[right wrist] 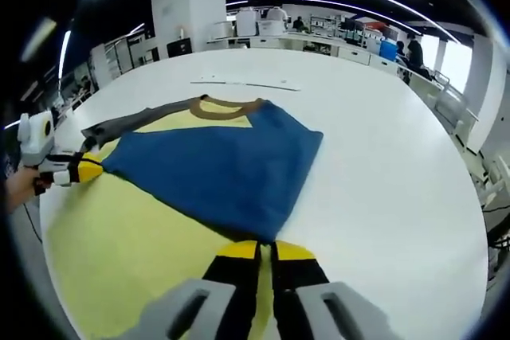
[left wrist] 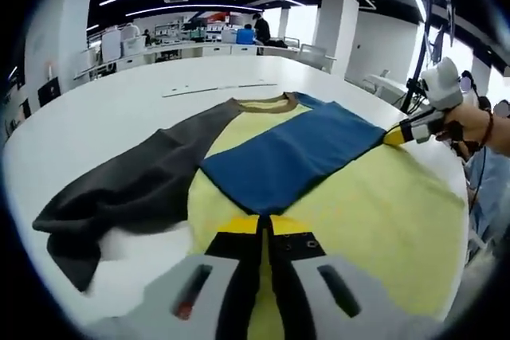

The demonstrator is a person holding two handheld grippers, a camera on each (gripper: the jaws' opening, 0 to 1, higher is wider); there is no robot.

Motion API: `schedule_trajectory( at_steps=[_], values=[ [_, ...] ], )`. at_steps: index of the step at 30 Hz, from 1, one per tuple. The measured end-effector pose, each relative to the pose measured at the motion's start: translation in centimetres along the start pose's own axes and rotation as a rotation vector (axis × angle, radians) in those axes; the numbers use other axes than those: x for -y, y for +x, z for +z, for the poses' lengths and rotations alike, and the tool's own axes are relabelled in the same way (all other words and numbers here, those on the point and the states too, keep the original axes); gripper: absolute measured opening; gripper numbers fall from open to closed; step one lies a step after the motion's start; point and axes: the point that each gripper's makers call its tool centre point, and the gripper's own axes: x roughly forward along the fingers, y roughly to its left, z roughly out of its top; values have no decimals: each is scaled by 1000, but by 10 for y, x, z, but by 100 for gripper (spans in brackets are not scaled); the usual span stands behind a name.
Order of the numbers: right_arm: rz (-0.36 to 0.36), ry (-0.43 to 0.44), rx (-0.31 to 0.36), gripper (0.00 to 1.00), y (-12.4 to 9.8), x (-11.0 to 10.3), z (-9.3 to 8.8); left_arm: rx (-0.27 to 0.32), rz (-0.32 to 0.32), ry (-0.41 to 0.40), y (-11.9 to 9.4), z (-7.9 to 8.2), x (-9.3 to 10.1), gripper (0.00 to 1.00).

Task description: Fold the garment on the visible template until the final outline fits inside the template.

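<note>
The garment (left wrist: pixel 263 165), a shirt with a yellow body, a blue panel and a grey sleeve, lies on the white table (left wrist: pixel 119 101), in the left gripper view spreading from centre toward 9 o'clock. The blue side is already folded in across the yellow chest. The grey sleeve (left wrist: pixel 119 189) lies spread out toward 9 o'clock, not yet folded.

In its own view the left gripper (left wrist: pixel 264 224) has its jaws together on the blue panel's near corner. The right gripper (right wrist: pixel 267 248) is likewise pinched together on the blue fold's lower corner at 6 o'clock.

I judge the fold roughly a third done (no template outline is discernible, so fit cannot be checked).
</note>
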Motion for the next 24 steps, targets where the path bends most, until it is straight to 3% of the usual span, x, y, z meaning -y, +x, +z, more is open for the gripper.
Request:
schedule_trajectory(
  at_steps=[20, 24],
  values=[
    [-2, 41, -12, 0, 0, 3, 0, -39, 1, 41, 0, -1, -4, 0],
    [-2, 31, -18, 0, 0, 4, 0, -31, 16, 50, -5, 0, -4, 14]
  ],
)
